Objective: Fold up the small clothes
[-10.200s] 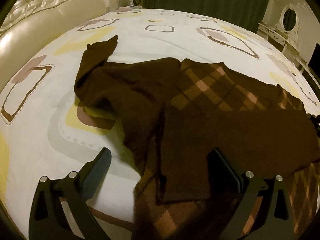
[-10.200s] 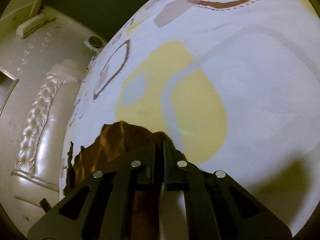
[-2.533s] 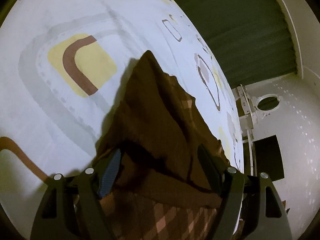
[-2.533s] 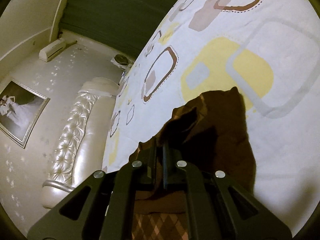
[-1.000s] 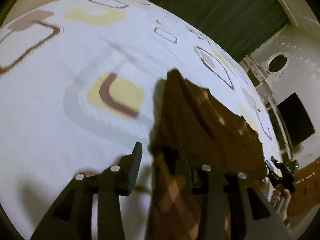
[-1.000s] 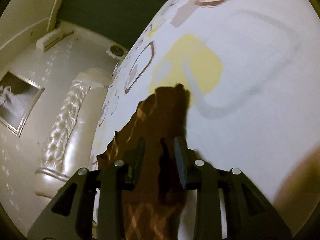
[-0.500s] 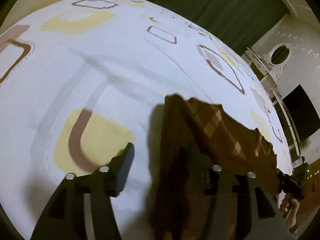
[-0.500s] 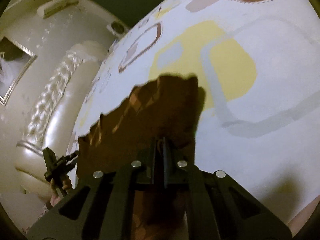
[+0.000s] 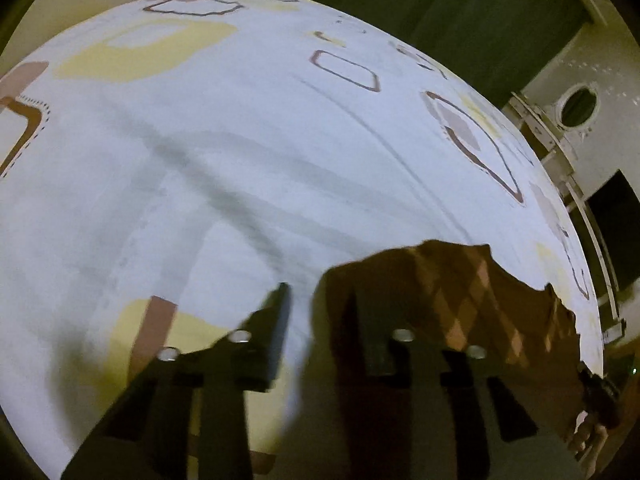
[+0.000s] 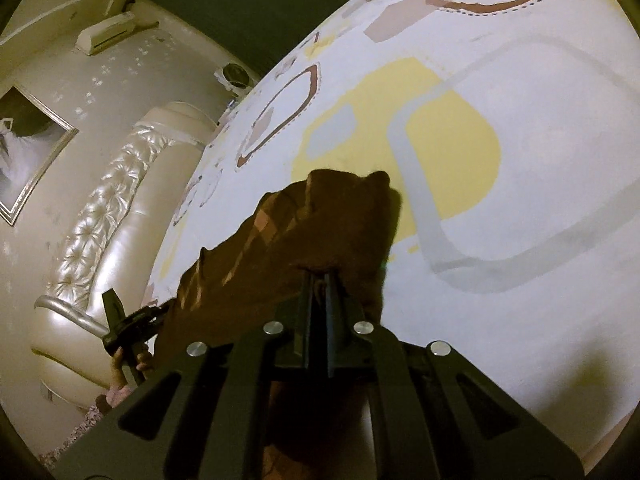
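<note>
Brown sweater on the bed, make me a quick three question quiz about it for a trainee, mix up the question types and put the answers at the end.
1. True or false: the right gripper is shut on the brown argyle sweater.
2. Multiple choice: in the left wrist view, where does the sweater's edge lie relative to the left gripper?
A. Outside both fingers, to the left
B. Partly in the gap, toward the right finger
C. Nowhere in view
3. Fill in: the sweater lies on a patterned ______.

Key
1. True; the pads pinch a fold of fabric.
2. B; the left jaws are closing, and the blur hides whether the pads press the cloth.
3. Bedsheet.
</note>
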A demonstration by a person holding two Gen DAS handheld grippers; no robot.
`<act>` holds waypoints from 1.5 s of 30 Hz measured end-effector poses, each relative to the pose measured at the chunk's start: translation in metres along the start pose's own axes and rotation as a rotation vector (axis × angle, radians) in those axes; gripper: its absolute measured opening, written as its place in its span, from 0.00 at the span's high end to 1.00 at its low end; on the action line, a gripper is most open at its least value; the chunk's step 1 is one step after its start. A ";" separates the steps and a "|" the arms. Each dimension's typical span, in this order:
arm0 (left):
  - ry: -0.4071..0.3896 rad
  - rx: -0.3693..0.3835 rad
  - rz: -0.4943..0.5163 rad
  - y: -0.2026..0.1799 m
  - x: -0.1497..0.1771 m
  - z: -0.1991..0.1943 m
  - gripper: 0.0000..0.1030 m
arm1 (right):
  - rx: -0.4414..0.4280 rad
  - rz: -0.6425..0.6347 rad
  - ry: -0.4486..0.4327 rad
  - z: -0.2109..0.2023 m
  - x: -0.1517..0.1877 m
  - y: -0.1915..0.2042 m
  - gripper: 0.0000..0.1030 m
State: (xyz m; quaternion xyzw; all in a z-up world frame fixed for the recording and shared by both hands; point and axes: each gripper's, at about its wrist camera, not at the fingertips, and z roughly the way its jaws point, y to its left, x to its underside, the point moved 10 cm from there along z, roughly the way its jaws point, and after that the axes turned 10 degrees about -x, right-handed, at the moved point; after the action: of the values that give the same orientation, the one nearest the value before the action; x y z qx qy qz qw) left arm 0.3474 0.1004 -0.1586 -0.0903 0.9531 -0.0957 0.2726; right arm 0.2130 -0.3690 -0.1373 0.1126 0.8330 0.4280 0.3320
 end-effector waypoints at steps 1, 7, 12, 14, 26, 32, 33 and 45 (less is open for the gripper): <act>-0.002 0.013 -0.018 0.003 0.000 0.000 0.77 | 0.001 0.006 -0.003 0.000 0.000 -0.003 0.95; -0.014 0.084 -0.061 0.011 0.002 0.000 0.81 | -0.029 0.064 -0.015 0.003 0.002 -0.016 0.96; 0.007 0.087 -0.060 0.010 0.000 0.000 0.81 | -0.052 0.089 -0.023 0.000 0.002 -0.019 0.97; 0.011 0.081 -0.052 0.009 0.000 0.000 0.81 | -0.069 0.106 -0.025 -0.002 0.001 -0.020 0.97; 0.044 0.120 -0.025 0.018 0.042 -0.037 0.71 | -0.034 0.162 -0.044 -0.045 0.016 -0.036 0.94; 0.060 0.128 0.022 0.025 0.101 -0.084 0.62 | -0.016 0.141 0.010 -0.073 0.048 -0.031 0.91; 0.065 0.134 0.017 0.027 0.110 -0.091 0.62 | -0.018 0.136 0.021 -0.077 0.053 -0.030 0.90; 0.103 0.118 0.036 0.028 0.188 -0.135 0.61 | -0.051 0.109 0.067 -0.113 0.101 -0.008 0.84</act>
State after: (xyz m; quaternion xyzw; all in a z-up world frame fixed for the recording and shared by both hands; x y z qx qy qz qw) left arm 0.1144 0.1034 -0.1477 -0.0517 0.9601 -0.1510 0.2297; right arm 0.0640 -0.3986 -0.1433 0.1346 0.8251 0.4702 0.2828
